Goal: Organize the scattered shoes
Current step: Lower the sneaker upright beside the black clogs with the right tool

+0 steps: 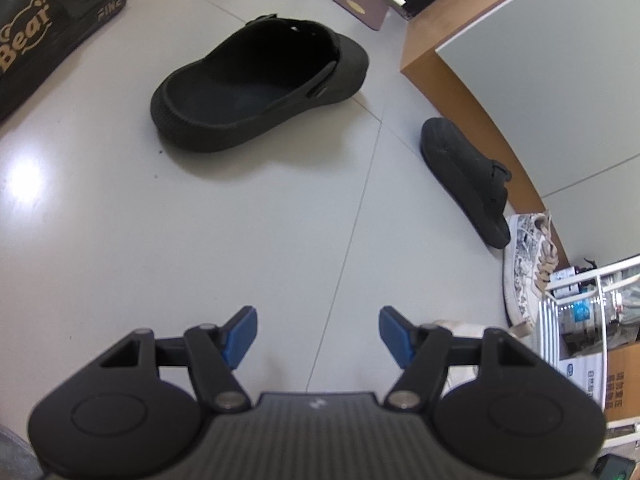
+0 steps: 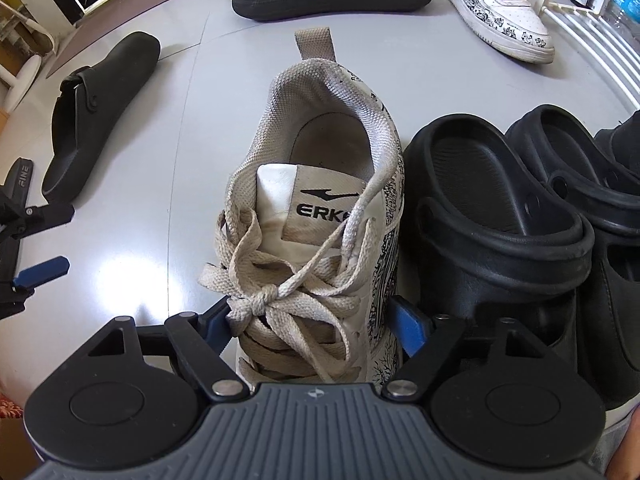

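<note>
A white patterned sneaker [image 2: 320,216] with beige laces stands on the pale floor, its heel pointing away from me. My right gripper [image 2: 312,320] straddles its laced midfoot, both blue pads against its sides. The matching sneaker [image 2: 496,12] lies at the far right, also seen in the left wrist view [image 1: 528,268]. My left gripper [image 1: 316,332] hangs open over bare floor with nothing between its fingers. A black clog [image 1: 260,84] sits ahead of it, and another black clog [image 1: 464,176] lies tilted by the cabinet.
Two black clogs [image 2: 500,216] stand side by side, tight against the held sneaker's right. A black "Bear" slide [image 1: 40,36] lies far left. A wooden cabinet [image 1: 460,52] and a white wire rack [image 1: 580,320] bound the right side. A brown mat [image 2: 132,4] lies beyond.
</note>
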